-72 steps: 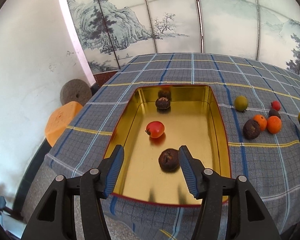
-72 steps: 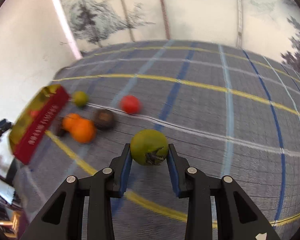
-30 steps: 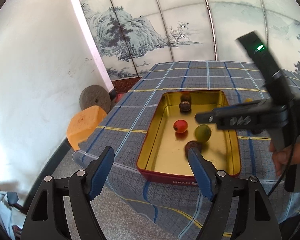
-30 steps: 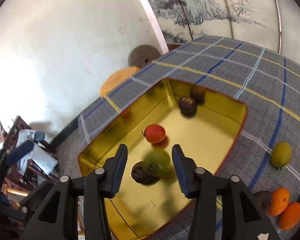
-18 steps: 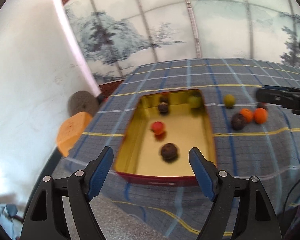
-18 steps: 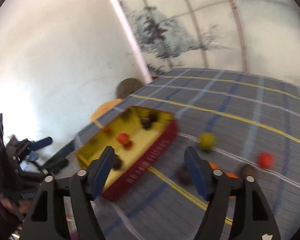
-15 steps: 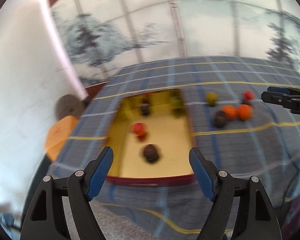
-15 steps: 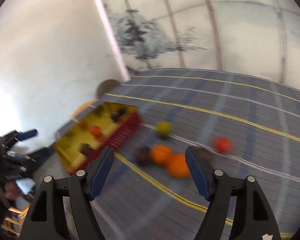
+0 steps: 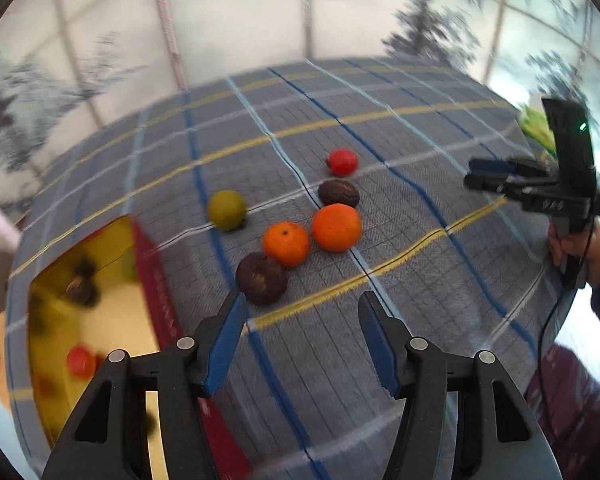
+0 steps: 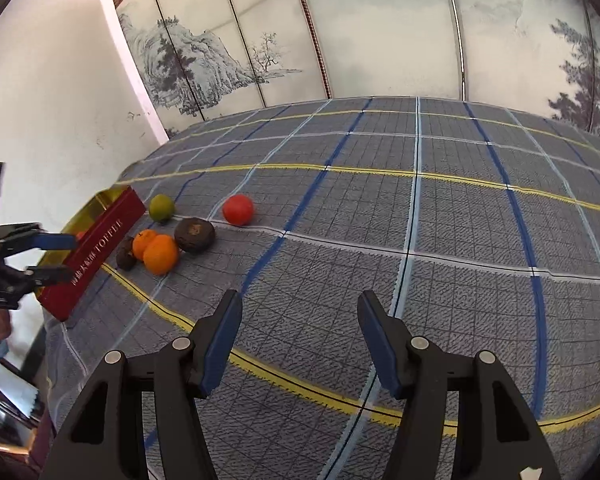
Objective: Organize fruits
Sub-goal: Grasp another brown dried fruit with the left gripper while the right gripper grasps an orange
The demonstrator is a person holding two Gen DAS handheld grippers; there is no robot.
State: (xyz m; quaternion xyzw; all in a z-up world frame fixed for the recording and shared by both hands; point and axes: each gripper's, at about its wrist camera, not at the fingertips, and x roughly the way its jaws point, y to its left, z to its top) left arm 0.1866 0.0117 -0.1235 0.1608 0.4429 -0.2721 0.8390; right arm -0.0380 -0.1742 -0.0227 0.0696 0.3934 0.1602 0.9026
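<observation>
Six round fruits (image 9: pixel 286 243), orange, green, brown

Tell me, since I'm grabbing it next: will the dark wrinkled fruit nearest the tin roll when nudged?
Probably a little. The dark fruit looks round but lumpy, and it touches an orange, which might get bumped. The textured cloth should slow rolling.

A folding screen (image 10: pixel 260 40) painted with ink mountains and pines stands beside a white plaster wall (image 10: pixel 52 92).
</observation>
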